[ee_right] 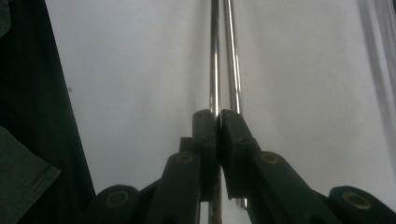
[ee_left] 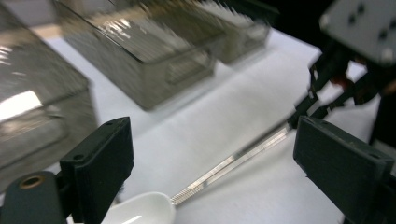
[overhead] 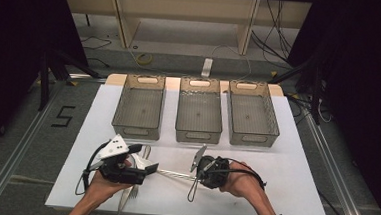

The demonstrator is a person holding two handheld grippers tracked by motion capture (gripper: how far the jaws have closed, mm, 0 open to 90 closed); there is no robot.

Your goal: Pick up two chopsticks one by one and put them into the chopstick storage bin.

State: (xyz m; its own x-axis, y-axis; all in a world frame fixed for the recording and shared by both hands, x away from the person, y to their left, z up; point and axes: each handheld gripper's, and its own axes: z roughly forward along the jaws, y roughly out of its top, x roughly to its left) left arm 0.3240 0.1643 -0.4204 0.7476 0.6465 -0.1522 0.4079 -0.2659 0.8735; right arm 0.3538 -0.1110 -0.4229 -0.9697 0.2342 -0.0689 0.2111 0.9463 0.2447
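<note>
A long spoon [overhead: 174, 174] with a pale bowl and a slim ribbed metal handle lies across the white table top [overhead: 273, 192] between my two grippers. My right gripper [overhead: 198, 177] is shut on the handle's end; in the right gripper view its jaws [ee_right: 218, 115] meet on the shiny handle [ee_right: 215, 56]. My left gripper [overhead: 144, 159] stands open at the bowl end. In the left gripper view the spoon's bowl [ee_left: 144, 210] sits low between the wide jaws [ee_left: 210, 127], untouched, and the handle [ee_left: 233, 161] runs away to the right gripper [ee_left: 303, 109].
Three clear empty bins stand in a row at the back: left bin [overhead: 139, 109], middle bin [overhead: 199, 113], right bin [overhead: 253, 116]. More cutlery, a fork [overhead: 132, 191] among it, lies under my left hand near the front edge.
</note>
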